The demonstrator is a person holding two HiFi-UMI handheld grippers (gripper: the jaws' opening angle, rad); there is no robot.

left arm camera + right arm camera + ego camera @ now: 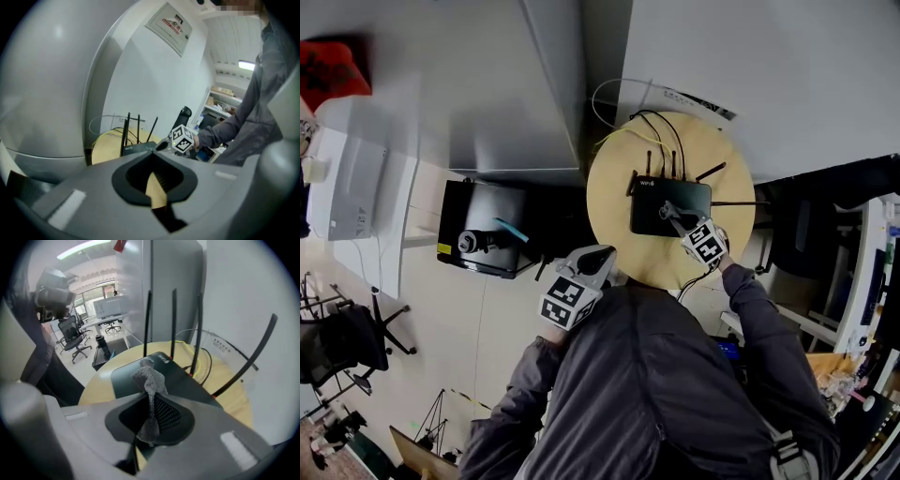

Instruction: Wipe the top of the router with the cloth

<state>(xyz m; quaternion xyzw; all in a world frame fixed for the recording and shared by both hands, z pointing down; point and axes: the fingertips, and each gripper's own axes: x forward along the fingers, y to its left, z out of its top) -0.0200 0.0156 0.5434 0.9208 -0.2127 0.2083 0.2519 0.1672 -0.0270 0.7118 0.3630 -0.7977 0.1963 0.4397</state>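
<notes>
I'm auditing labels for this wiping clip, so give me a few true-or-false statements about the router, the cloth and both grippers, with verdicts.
1. The right gripper is shut on the cloth, above the router. True.
2. The router lies on the floor. False: it sits on the round wooden table.
3. The left gripper grips one of the router's antennas. False: it is shut on nothing, by the table's near edge and off the router.
4. The antennas stick up from the router's far side. True.
</notes>
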